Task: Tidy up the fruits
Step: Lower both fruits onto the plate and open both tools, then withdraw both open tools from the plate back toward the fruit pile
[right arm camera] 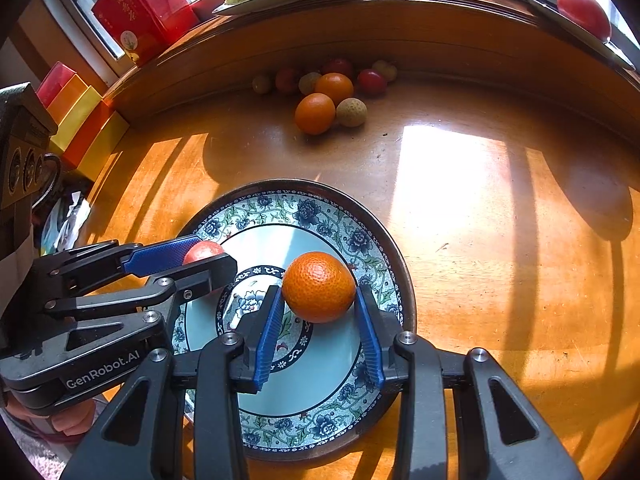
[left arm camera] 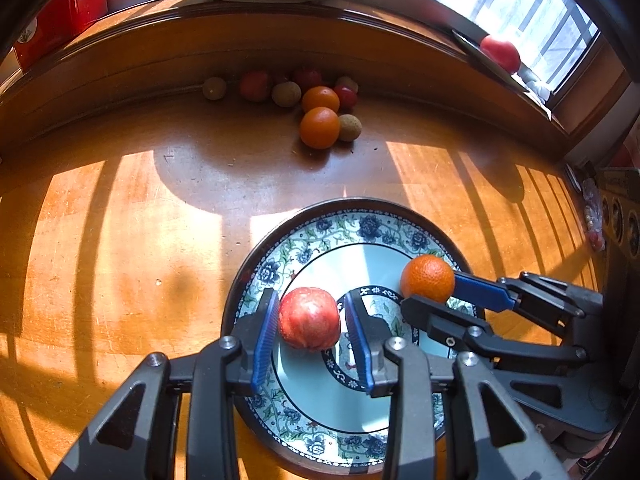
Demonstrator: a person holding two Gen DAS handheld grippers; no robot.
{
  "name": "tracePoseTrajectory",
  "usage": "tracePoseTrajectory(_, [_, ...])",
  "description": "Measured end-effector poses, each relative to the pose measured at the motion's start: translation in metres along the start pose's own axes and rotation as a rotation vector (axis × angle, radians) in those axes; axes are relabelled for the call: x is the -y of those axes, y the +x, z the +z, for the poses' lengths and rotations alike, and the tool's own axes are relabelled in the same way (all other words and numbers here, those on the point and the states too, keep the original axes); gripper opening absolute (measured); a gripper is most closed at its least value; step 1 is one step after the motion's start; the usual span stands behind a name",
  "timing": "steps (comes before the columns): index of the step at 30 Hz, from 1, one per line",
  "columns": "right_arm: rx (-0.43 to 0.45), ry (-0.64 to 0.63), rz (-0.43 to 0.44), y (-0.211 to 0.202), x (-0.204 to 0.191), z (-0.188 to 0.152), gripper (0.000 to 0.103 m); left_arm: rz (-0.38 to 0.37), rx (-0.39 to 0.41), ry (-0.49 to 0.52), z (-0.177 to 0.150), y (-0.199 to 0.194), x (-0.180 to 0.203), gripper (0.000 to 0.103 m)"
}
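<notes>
Both claws sit low over the plate; the left claw brackets the apple, jaws barely apart; the right claw clamps the orange; remaining fruit lies well ahead on the bench.

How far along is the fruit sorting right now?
Done: nothing lies loose on the plate yet. In hand: left gripper brackets a red fruit, right gripper an orange, both over the plate. Left: the fruit pile by the table's back edge.
</notes>
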State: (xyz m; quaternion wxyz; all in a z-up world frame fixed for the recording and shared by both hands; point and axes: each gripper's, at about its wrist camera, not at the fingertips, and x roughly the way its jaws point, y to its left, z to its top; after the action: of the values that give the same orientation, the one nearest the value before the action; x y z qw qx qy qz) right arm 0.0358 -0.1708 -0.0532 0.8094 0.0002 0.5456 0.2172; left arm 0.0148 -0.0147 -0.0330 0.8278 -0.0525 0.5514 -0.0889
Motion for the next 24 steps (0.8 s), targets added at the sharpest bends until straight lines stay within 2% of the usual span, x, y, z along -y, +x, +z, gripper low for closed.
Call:
tracePoseTrajectory(6, [0.021, 0.025, -0.001, -0.006, 0.005, 0.0, 0.051, -0.004, 0.007, -0.005, 0.001, -0.004, -0.001, 0.038])
tracePoseTrajectory(24, [0.056, -0.007, 0.004, -0.026, 0.004, 0.011, 0.052, 0.043, 0.071, 0.012, 0.017, -0.021, 0.001, 0.048])
